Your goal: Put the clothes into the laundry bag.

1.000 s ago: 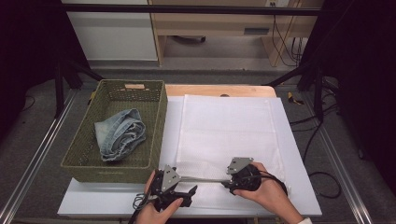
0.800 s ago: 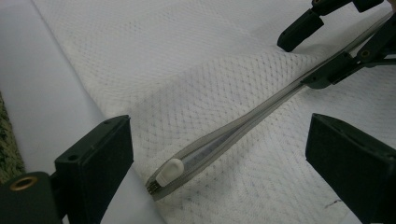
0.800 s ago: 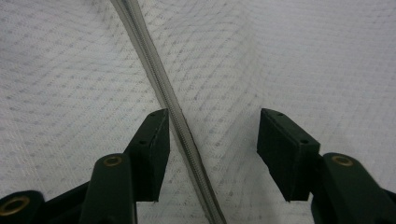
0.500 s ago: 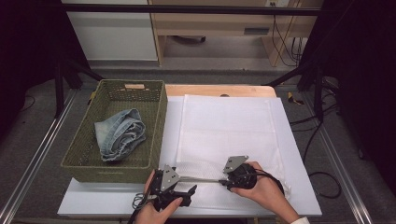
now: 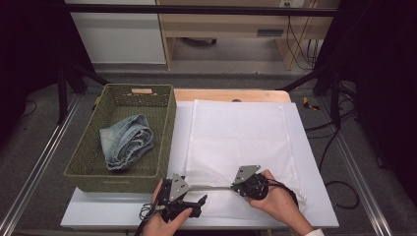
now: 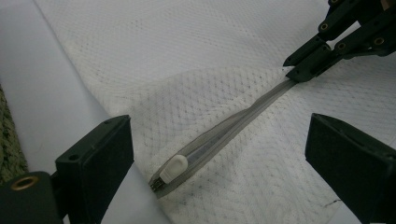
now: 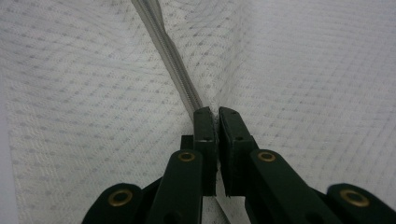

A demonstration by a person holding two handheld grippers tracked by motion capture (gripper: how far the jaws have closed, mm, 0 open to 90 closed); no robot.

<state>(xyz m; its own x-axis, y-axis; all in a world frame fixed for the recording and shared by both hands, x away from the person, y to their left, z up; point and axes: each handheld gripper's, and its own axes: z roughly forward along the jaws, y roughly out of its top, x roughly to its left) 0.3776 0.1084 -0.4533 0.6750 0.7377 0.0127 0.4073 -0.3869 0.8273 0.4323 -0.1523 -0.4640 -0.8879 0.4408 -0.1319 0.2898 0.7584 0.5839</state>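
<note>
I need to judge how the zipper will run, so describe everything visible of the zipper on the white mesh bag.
The zipper is a grey tape strip with fine teeth, sewn along the near edge of the white mesh bag. It looks closed and is lifted off the cloth, slightly twisted. Its off-white pull tab sits at the end between the open, untouching jaws of the left gripper. The right gripper, whose jaws have just been closing, is shut on the zipper's far stretch, together with the mesh beside it.

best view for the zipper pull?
Left gripper view: the white zipper pull lies close and sharp between the open jaws, at the zipper's near end. The right gripper view gives zipper tape, the high view a thin grey line.
</note>
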